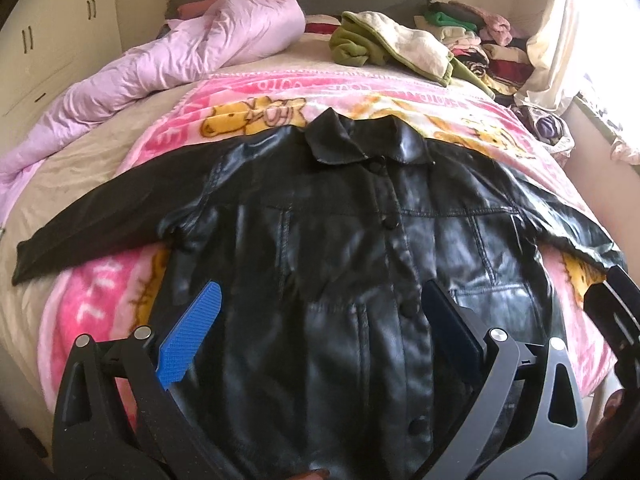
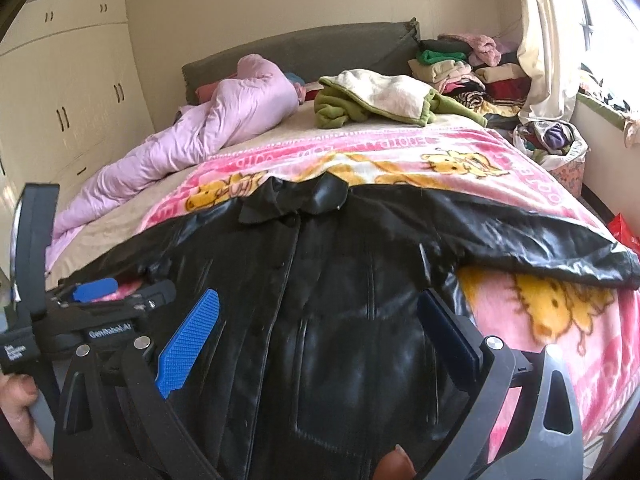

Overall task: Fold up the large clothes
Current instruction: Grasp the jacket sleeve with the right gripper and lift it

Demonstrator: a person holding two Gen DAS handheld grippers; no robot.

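Nearest the cameras, hovering side by side over the jacket's hem: left gripper (image 1: 320, 332) and right gripper (image 2: 320, 336), fingers spread wide, gripping nothing. Lying flat beyond, buttoned, sleeves outstretched: jacket (image 1: 340, 220), resting on the blanket (image 1: 256, 92). Farther back, sitting bunched: quilt (image 1: 224, 36).

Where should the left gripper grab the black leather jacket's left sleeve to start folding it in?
Grip the sleeve near its cuff, coming in from the bed's left edge. It lies flat and stretched outward on the blanket, so the free end lifts most easily.
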